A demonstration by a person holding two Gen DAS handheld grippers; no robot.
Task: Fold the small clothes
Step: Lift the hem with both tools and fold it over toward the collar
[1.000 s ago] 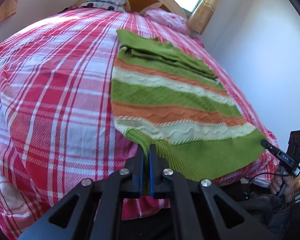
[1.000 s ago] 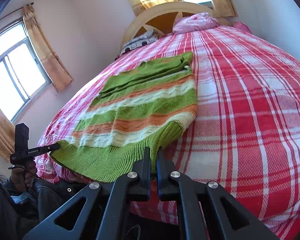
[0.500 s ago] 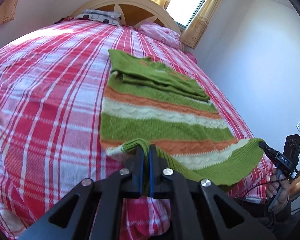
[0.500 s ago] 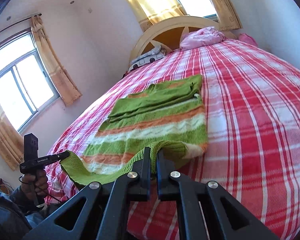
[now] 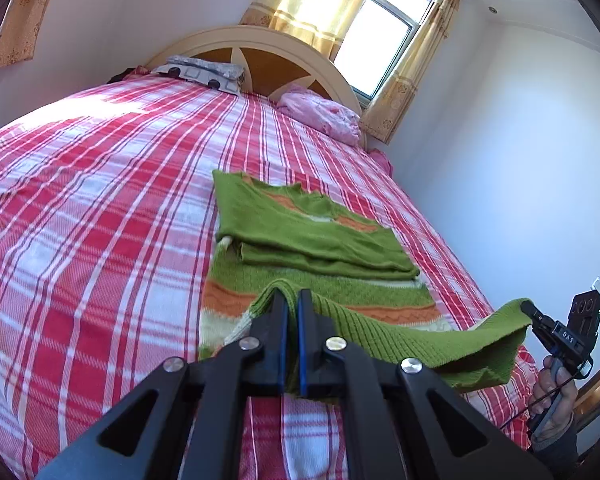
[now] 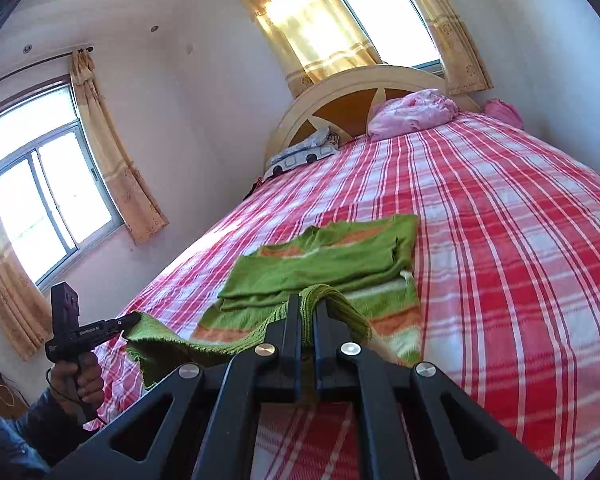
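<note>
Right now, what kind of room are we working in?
Most likely a home bedroom: a bed covered with a red and white plaid sheet, an arched cream wooden headboard with a crumpled pink pillow against it, and yellow patterned curtains at the windows.

Sweater hem [image 5: 440, 344] now lifted, carried toward the collar

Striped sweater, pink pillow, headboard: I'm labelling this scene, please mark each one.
striped sweater [image 5: 300, 236]: left wrist view, on the folded green upper part.
pink pillow [image 6: 414, 114]: right wrist view, middle of its crumpled top.
headboard [image 5: 260, 40]: left wrist view, on the cream arch.
</note>
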